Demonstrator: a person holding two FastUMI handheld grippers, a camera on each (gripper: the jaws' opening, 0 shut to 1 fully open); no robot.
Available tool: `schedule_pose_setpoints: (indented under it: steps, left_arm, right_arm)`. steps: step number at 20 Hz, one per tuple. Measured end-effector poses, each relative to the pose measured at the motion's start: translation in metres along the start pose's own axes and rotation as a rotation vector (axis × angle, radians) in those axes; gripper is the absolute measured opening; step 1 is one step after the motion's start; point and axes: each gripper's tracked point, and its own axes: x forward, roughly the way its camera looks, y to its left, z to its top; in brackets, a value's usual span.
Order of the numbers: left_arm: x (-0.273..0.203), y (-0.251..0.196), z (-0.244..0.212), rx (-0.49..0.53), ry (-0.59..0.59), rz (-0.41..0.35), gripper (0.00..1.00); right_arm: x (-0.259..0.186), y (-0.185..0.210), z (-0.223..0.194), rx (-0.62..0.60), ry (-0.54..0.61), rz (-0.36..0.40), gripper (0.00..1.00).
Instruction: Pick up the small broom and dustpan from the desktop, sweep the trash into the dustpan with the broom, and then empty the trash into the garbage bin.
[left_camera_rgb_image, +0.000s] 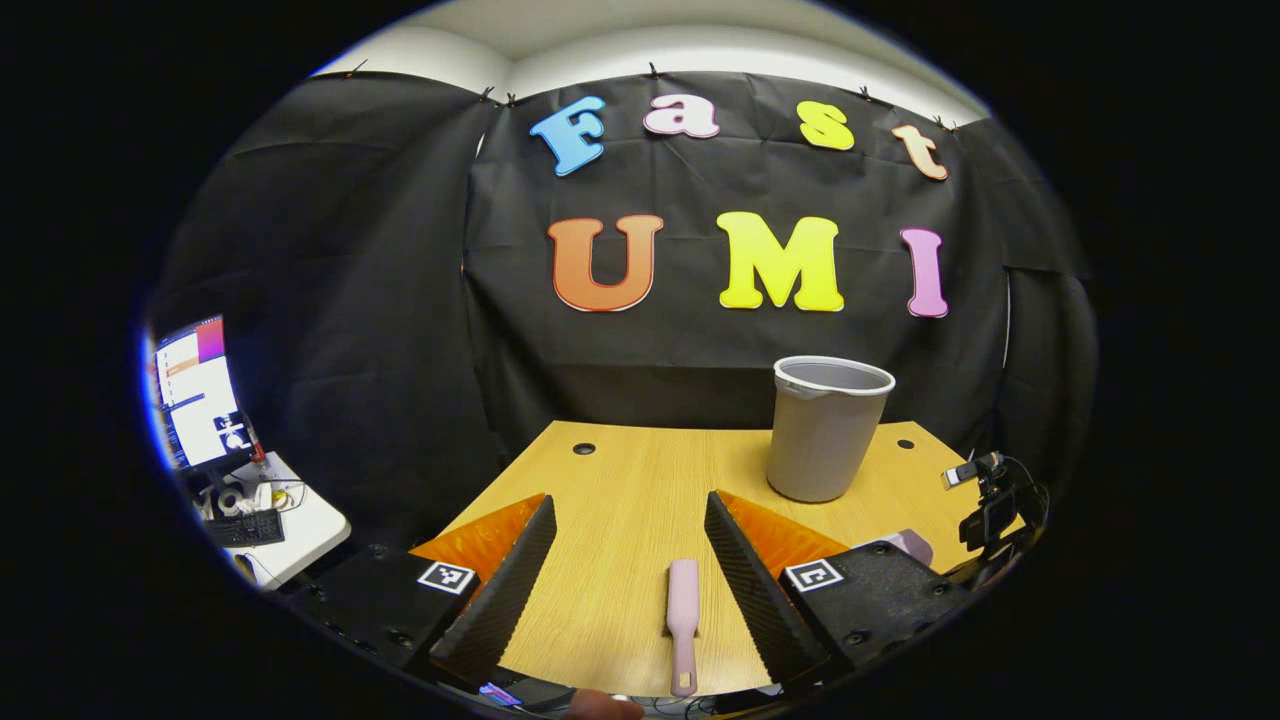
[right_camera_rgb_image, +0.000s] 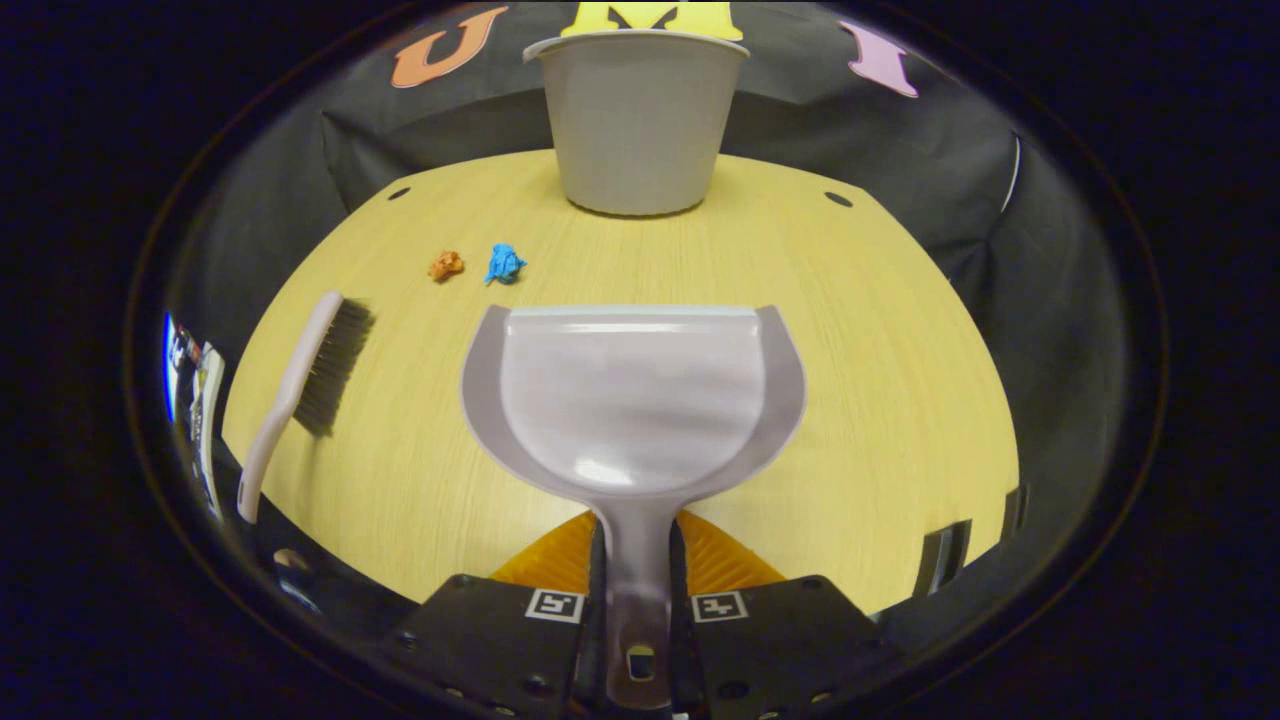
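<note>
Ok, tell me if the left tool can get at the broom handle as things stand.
Probably yes. The left tool is open, and the broom handle lies on the table between its fingers, with nothing over it.

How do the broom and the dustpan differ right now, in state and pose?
The dustpan is gripped: the right gripper has its jaws closed on the handle. The broom lies free on the desk, with the left gripper open around its handle.
The dustpan points its mouth at the bin; the broom lies off to one side, bristles sideways.
Both look a similar pale colour.
</note>
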Motion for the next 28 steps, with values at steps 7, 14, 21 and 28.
schedule_pose_setpoints:
  steps: [7, 14, 21, 28]
  left_arm:
    - [0.018, -0.002, -0.071, -0.009, 0.208, -0.076, 0.97]
    - [0.026, -0.034, -0.176, -0.048, 0.617, -0.193, 0.97]
    - [0.026, -0.028, -0.245, -0.060, 0.890, -0.148, 0.98]
    - [0.022, -0.022, -0.261, -0.076, 0.962, -0.116, 0.97]
  right_arm:
    - [0.009, -0.040, 0.023, -0.167, 0.023, 0.053, 0.24]
    - [0.025, -0.078, 0.048, -0.375, 0.044, 0.117, 0.24]
    - [0.042, -0.109, 0.090, -0.529, 0.057, 0.162, 0.24]
    - [0.051, -0.118, 0.118, -0.663, 0.058, 0.202, 0.24]
